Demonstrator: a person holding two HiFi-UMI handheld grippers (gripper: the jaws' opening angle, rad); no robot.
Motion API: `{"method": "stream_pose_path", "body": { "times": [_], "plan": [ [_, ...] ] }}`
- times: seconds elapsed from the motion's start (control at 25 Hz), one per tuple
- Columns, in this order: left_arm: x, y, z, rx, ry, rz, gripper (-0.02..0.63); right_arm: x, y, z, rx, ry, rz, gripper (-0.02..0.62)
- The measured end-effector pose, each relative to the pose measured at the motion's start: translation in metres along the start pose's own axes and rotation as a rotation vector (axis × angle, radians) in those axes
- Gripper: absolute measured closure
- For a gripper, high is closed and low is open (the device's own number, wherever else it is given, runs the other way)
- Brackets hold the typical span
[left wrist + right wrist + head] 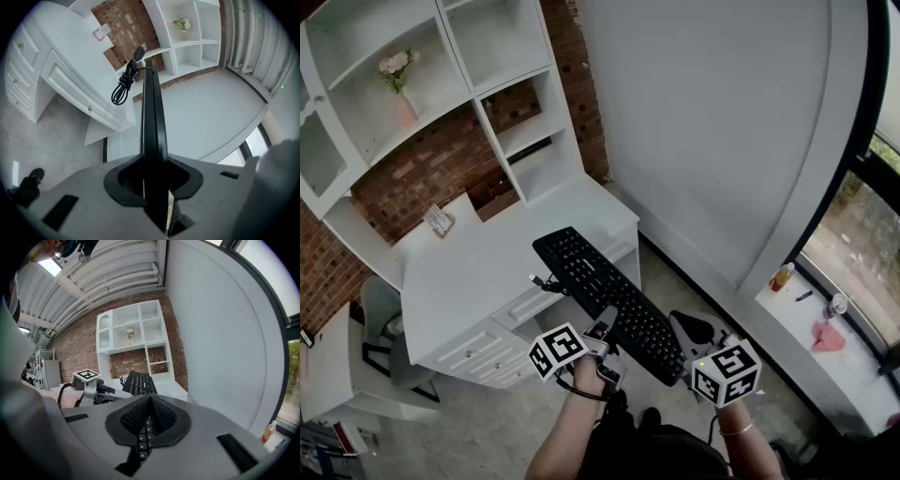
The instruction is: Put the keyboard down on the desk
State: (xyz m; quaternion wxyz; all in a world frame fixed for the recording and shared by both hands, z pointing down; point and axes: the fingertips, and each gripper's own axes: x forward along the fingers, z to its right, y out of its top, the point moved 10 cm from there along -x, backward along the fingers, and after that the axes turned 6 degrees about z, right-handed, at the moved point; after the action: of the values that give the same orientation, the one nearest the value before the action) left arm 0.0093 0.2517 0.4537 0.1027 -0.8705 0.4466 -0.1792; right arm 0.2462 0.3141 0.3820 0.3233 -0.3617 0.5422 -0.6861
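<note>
Holding black keyboard (609,300) up in the air with both claws, slanted, far end over the front right corner of the white desk (469,272), near end out over the floor. Clamped on its left long edge with left gripper (154,187), keyboard edge-on between the jaws. Clamped on its near end with right gripper (149,425), keys showing between the pads. Can't tell if touching the desk. Coiled cable (124,82) dangling off the far end, near the desk's front edge.

matt black plastic keyboard (609,300), smooth white desk (478,272)
</note>
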Motion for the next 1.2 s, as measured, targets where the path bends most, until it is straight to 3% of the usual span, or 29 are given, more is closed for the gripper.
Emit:
{"method": "stream_pose_path", "body": {
  "times": [0.56, 0.92, 1.2],
  "plan": [
    [0.022, 0.014, 0.008, 0.018, -0.008, 0.023, 0.505, 0.03, -0.002, 0.016, 0.073, 0.033, -0.01, 0.591],
    [0.057, 0.068, -0.001, 0.033, -0.018, 0.027, 0.505, 0.084, 0.008, 0.034, 0.085, 0.03, 0.0, 0.591],
    [0.115, 0.14, -0.028, 0.025, -0.026, -0.009, 0.505, 0.17, 0.019, 0.055, 0.089, 0.006, -0.015, 0.591]
  ]
}}
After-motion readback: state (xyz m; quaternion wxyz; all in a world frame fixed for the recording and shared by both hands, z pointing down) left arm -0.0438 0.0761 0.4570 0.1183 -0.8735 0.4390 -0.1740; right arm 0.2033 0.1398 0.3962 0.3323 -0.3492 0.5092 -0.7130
